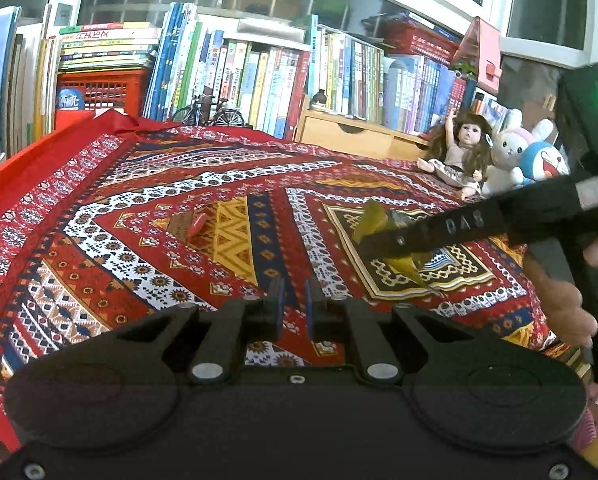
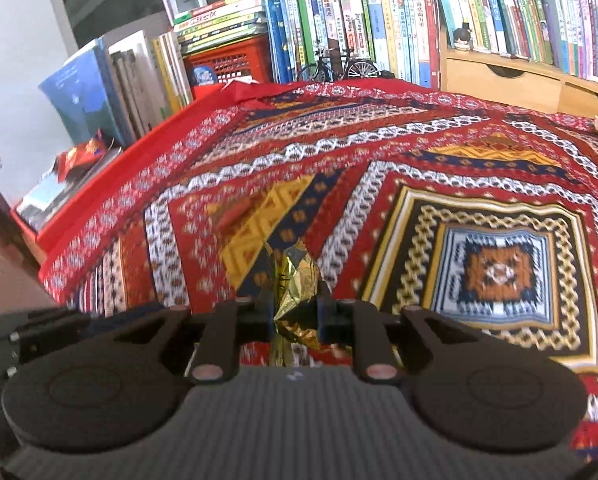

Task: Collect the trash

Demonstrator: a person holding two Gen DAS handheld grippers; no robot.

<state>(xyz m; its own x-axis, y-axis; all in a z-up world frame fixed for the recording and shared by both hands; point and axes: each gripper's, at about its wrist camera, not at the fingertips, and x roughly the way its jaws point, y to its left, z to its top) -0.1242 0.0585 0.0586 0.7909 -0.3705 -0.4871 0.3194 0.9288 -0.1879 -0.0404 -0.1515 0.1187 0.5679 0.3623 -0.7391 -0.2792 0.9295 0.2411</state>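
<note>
Right wrist view: right gripper [image 2: 295, 312] clamped on a crumpled gold foil wrapper [image 2: 295, 300], held above the patterned red tablecloth [image 2: 379, 152]. A red snack packet [image 2: 83, 154] lying on books off the cloth's left edge shows only here.

Left wrist view: left gripper [image 1: 295, 304] empty, fingers nearly together with a narrow gap, over the cloth. The right gripper crosses from the right, a hand [image 1: 567, 304] on its handle, its black body hiding part of the wrapper. Small red scrap [image 1: 197, 226] on the cloth, left of centre. Long-haired doll [image 1: 459, 152], white plush rabbit [image 1: 507, 160] and blue plush toy [image 1: 545, 162] at the far right edge. Miniature black bicycle [image 1: 209, 114] before the books.
</note>
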